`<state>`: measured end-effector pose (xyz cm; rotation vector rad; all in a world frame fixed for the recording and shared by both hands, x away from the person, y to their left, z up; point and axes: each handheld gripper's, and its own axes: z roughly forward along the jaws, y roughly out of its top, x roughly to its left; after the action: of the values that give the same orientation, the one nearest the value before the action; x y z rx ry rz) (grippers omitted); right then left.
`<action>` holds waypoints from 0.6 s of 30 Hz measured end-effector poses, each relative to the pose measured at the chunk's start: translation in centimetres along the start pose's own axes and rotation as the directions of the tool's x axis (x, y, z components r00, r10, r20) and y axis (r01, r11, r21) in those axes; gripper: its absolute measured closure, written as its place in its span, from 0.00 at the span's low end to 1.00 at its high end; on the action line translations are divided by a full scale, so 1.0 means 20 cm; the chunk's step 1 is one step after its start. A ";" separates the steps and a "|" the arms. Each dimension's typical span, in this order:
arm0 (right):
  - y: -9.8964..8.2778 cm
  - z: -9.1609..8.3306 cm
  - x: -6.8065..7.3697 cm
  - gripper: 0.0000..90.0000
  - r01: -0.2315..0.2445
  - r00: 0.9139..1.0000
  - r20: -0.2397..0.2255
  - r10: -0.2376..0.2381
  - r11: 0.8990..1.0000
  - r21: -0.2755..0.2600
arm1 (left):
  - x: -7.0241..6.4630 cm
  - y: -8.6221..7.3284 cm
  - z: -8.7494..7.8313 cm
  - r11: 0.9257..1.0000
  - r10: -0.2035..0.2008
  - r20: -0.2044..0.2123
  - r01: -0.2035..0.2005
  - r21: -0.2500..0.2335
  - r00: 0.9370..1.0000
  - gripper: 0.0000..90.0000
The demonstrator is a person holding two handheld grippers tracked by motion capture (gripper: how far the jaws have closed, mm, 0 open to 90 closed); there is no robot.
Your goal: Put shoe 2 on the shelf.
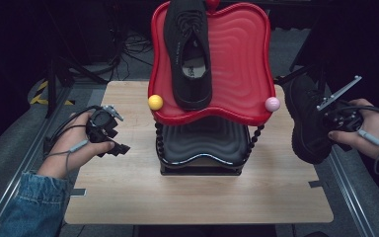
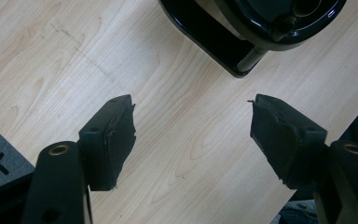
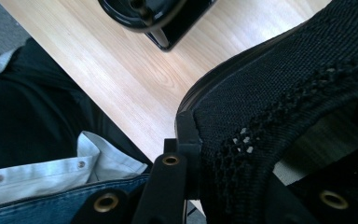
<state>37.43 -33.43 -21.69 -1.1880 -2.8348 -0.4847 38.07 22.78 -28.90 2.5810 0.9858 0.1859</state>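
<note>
I log: red tray (image 1: 249,64) bearing one black shoe (image 1: 190,54); right gripper (image 1: 336,118) clamping second shoe (image 1: 308,121); left gripper (image 1: 109,133) over table (image 1: 128,197).

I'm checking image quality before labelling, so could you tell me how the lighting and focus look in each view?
High view: dark surroundings, table evenly lit, faint sheen on the red tray. Left gripper view: wood grain sharp, open jaws slightly soft. Right gripper view: the black shoe is underexposed, though its knit weave reads clearly.

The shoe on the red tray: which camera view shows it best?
The high view. There the shoe on the red tray is seen whole from above, laces and opening included, lying along the left side of the red tray. The left and right gripper views show table and the black stand beneath, not this shoe.
</note>
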 end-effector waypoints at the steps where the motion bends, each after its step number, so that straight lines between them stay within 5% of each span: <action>1: 0.00 0.00 0.00 0.98 0.000 1.000 0.000 0.000 1.000 0.000 | 0.00 0.00 0.00 1.000 0.004 -0.004 -0.004 0.003 1.000 0.34; 13: 0.09 -0.21 0.08 0.98 0.012 1.000 0.005 -0.012 0.999 -0.044 | -0.01 -0.02 0.02 1.000 0.004 0.004 -0.004 -0.015 1.000 0.33; 18: 0.11 -0.27 0.11 0.98 0.019 1.000 0.014 -0.018 0.999 -0.044 | -0.03 -0.02 0.02 1.000 0.014 -0.022 -0.014 -0.009 1.000 0.33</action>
<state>37.01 -32.05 -15.68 -1.1775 -2.8636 -0.5454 37.42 22.54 -29.54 2.5837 0.9725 0.2223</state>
